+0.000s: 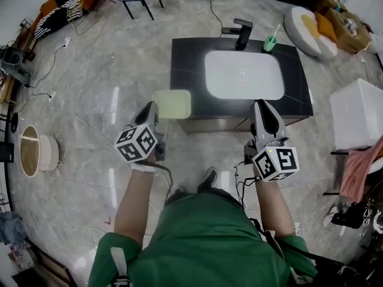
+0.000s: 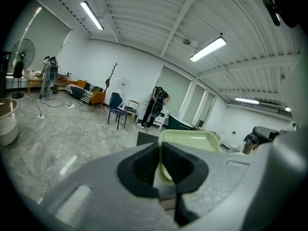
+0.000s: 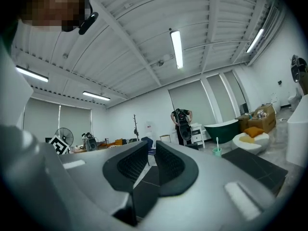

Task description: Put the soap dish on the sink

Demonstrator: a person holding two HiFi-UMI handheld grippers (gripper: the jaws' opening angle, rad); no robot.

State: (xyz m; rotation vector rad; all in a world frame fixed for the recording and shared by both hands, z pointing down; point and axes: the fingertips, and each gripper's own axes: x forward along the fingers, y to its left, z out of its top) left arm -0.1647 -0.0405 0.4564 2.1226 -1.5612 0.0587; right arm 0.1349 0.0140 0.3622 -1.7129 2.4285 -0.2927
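**Left gripper clamped on the soap dish at the sink's corner**

My left gripper point(image 1: 157, 109) has its jaws pinched on the near rim of the pale green soap dish point(image 1: 172, 104). From the head view, the dish sits over the front left corner of the dark sink point(image 1: 185, 58); I cannot tell whether it touches. My right gripper point(image 1: 261, 105) hovers by the front edge, its jaws drawn to a thin slit with nothing between them.
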